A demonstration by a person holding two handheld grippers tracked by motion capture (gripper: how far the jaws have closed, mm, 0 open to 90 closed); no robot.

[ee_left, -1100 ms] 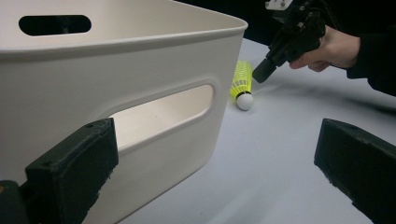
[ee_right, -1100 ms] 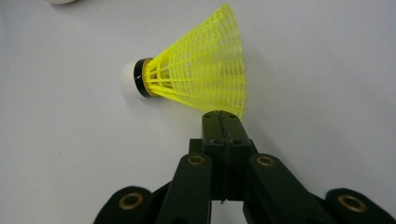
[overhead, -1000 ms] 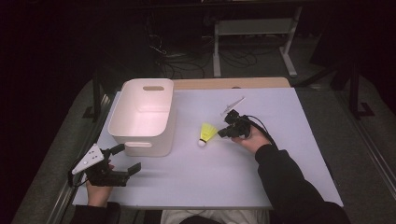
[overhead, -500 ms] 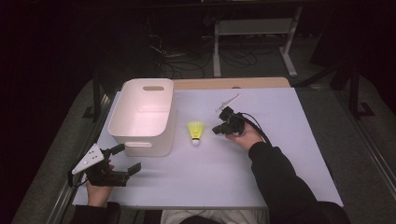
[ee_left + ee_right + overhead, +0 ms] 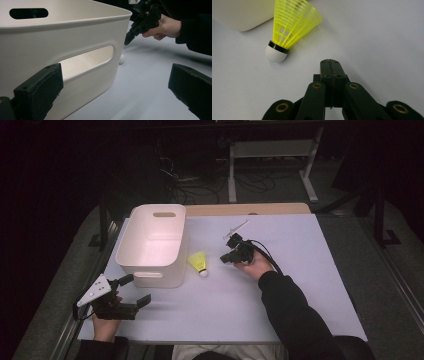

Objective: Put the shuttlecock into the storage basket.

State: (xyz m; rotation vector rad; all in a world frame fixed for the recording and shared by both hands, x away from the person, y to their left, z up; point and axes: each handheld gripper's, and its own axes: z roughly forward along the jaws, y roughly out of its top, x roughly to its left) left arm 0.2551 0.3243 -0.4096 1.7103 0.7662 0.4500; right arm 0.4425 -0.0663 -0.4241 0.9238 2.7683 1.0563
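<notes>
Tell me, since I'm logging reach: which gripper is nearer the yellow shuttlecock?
Right. The right gripper sits just beside the shuttlecock, jaws shut, not touching; the left gripper is at the table's near-left corner, before the bin.

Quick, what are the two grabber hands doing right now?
Left gripper: open, holding nothing, beside the white bin.
Right gripper: shut, empty, close to the yellow shuttlecock.

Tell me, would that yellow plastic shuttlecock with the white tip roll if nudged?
Probably: the yellow plastic shuttlecock lies on its side, so its cone shape would likely roll in a curve. Its open mesh skirt looks very light and springy, and may skid across the smooth white tabletop.
</notes>
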